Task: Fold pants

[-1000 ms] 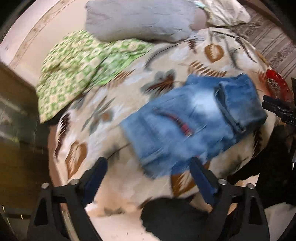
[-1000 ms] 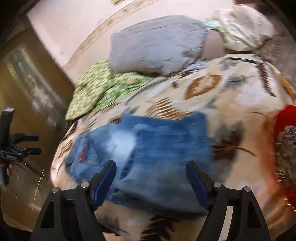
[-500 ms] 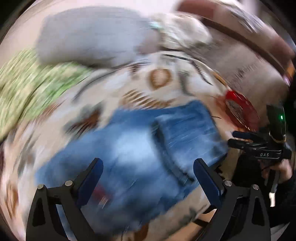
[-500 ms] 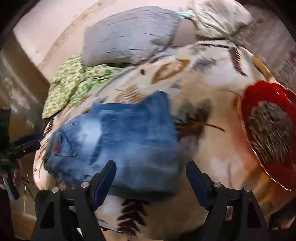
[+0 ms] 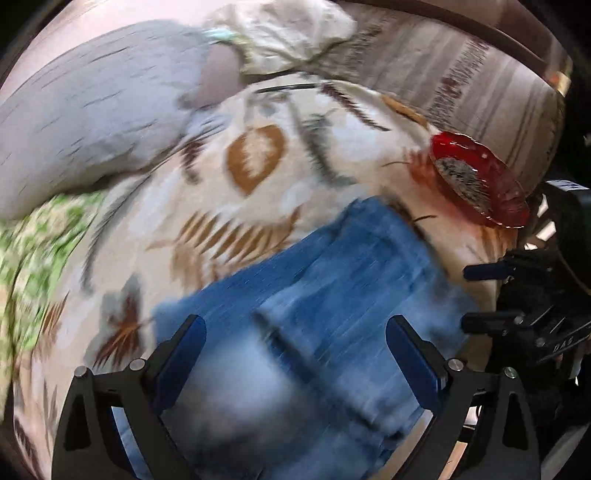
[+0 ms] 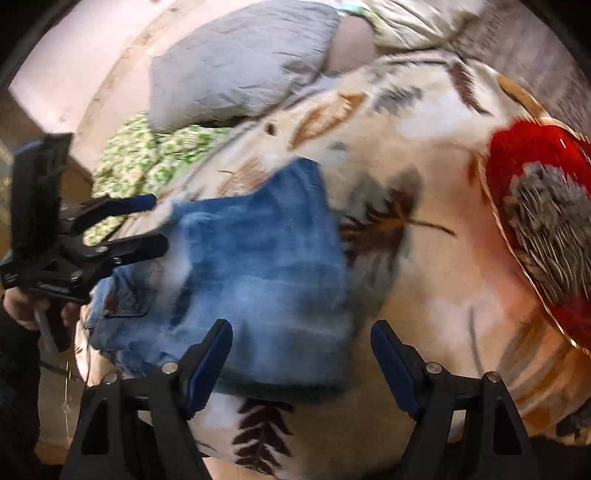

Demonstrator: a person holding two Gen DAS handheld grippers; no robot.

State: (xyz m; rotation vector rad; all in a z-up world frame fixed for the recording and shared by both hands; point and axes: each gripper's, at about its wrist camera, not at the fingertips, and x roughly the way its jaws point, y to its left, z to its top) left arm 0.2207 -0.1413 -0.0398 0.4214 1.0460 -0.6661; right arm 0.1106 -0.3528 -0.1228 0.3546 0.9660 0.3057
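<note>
The blue jeans lie folded into a compact bundle on a leaf-print blanket. My left gripper hovers open just above them, its blue pads wide apart with denim below and nothing pinched. In the right wrist view the jeans show a pocket at their left end. My right gripper stands open over their near right corner and the blanket. The left gripper shows there at the jeans' left end, held by a hand. The right gripper shows beside the jeans' right edge.
A red dish with grey spiky contents sits on the blanket to the right of the jeans. A grey pillow and a green patterned cloth lie at the far left, a cream pillow behind. The bed's edge runs near the grippers.
The left gripper swung to the right and sank, from the bed's left side to directly over the jeans. The right gripper dropped slightly toward their near edge. Both stayed open.
</note>
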